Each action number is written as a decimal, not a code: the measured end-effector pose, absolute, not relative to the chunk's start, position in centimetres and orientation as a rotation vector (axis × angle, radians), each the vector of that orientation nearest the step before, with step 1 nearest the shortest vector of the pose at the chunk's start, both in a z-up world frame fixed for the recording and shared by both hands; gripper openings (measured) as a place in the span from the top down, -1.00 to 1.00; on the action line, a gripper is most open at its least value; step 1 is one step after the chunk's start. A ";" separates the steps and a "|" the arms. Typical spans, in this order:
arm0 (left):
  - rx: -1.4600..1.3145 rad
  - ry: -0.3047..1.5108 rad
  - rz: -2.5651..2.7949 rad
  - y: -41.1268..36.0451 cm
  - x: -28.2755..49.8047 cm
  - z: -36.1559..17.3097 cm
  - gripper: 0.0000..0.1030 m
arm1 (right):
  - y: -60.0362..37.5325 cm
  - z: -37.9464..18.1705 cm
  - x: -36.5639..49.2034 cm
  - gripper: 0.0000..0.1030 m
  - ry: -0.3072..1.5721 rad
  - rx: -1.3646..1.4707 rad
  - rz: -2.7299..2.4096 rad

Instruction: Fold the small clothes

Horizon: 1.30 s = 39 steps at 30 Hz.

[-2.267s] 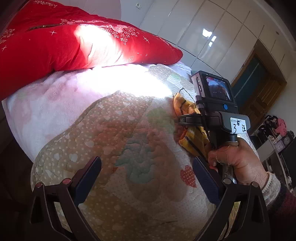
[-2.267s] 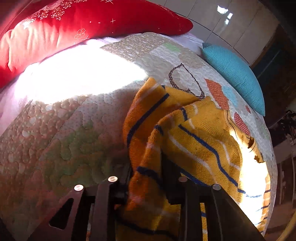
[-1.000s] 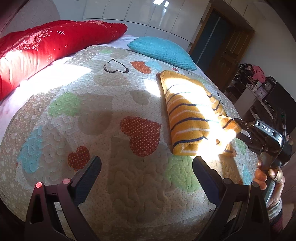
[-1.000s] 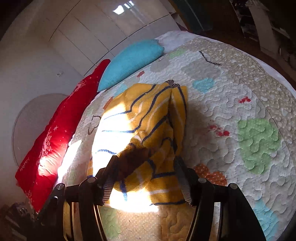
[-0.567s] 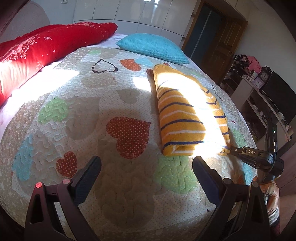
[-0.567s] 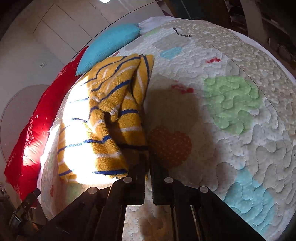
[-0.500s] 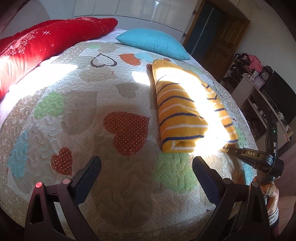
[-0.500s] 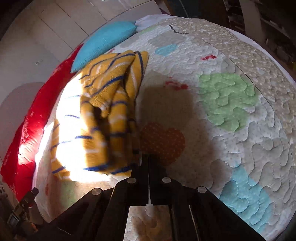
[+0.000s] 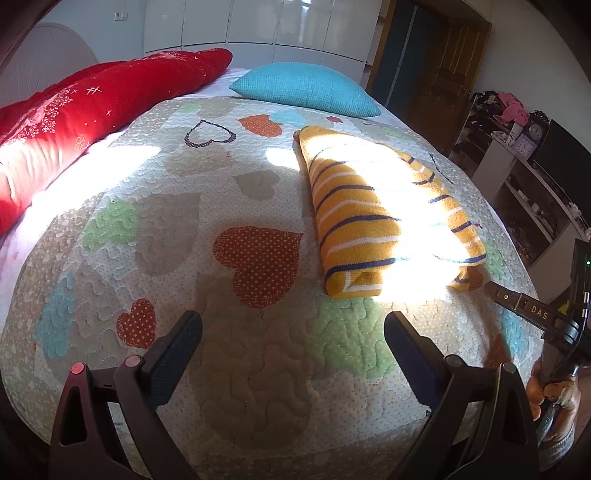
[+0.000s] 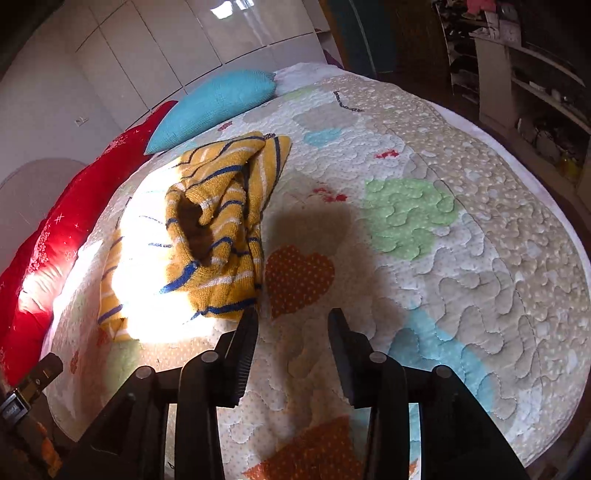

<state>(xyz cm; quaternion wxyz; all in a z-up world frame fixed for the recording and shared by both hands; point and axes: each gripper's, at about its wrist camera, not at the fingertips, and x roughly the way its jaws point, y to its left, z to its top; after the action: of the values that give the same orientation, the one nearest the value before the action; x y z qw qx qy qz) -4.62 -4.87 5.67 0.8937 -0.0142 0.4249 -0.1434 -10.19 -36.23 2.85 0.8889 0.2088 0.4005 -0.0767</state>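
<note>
A yellow sweater [image 9: 373,206] with blue and white stripes lies folded on the heart-patterned quilt [image 9: 221,258]. In the right wrist view the sweater [image 10: 218,229] lies loosely bunched just ahead and left of my right gripper [image 10: 291,325], which is open and empty, its left finger beside the sweater's near edge. My left gripper [image 9: 291,332] is open and empty above the quilt, short of the sweater. The right gripper's body [image 9: 532,317] shows at the right edge of the left wrist view.
A red pillow [image 9: 92,107] and a blue pillow [image 9: 306,88] lie at the head of the bed. White wardrobe doors [image 9: 258,26] stand behind. Shelves with clutter [image 9: 517,147] stand to the right of the bed. The quilt's edge drops off close to both grippers.
My right gripper has let go of the sweater, opened and drawn back a little. The sweater's edge has dropped onto the quilt. My left gripper stays open and nearly still.
</note>
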 end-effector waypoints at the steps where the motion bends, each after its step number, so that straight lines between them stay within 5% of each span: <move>1: -0.023 0.876 -0.290 -4.9 -4.8 5.7 -0.91 | -35.8 3.1 -10.6 -0.05 0.829 0.410 -0.176; 26: 0.164 0.495 0.073 -2.5 -10.5 11.4 -1.00 | -27.7 5.4 -13.4 -0.34 0.827 0.223 -0.155; 39: 0.113 0.624 -0.024 -2.8 -10.3 9.8 -1.00 | -27.1 4.5 -13.2 -0.39 0.854 0.215 -0.159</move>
<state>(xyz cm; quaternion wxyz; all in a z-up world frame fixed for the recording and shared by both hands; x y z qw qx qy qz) -10.32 -2.81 9.83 0.9501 0.0554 0.3068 -0.0120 -13.17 -27.08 4.51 0.9015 0.1039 0.4130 -0.0769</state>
